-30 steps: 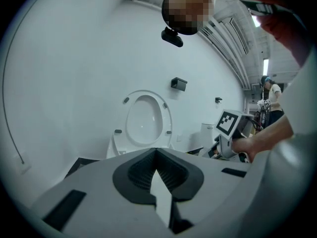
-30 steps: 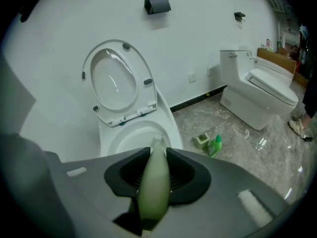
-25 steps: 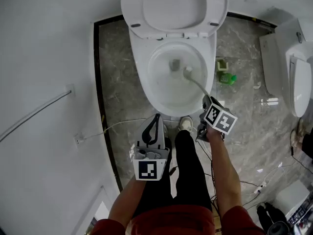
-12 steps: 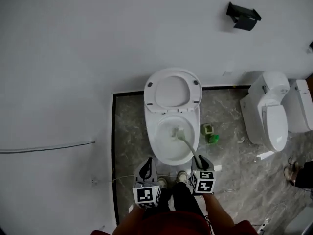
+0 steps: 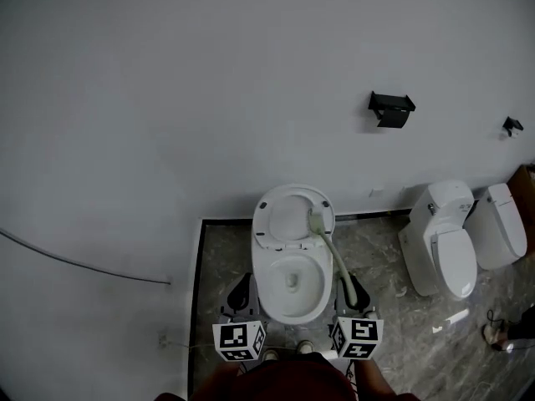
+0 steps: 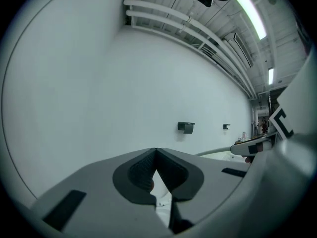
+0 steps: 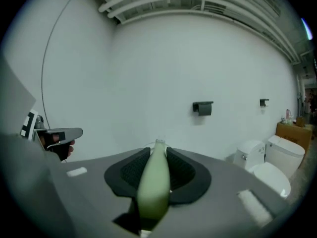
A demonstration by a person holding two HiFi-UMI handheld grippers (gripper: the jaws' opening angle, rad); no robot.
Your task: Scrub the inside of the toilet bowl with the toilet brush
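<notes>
The white toilet [image 5: 311, 306] stands low in the head view with its seat and lid [image 5: 282, 218] raised. My right gripper [image 5: 349, 282] [image 7: 157, 151] is shut on the pale green handle of the toilet brush [image 5: 331, 247] [image 7: 154, 182]. The brush head [image 5: 317, 221] is up out of the bowl, in front of the raised lid. My left gripper [image 5: 244, 281] [image 6: 156, 151] is shut with nothing in it, to the left of the bowl. Both gripper views look at the white wall, so neither shows the bowl.
Two more white toilets [image 5: 441, 247] [image 5: 498, 224] stand to the right on the grey marble floor [image 5: 221, 257]. A black holder [image 5: 391, 109] [image 7: 203, 107] and a smaller black fitting [image 5: 512, 125] hang on the wall. A cable [image 5: 84, 266] runs along the left wall.
The brush head has come up out of the bowl to lid height. Both grippers have tipped up toward the wall, and the head view now takes in much more of the wall.
</notes>
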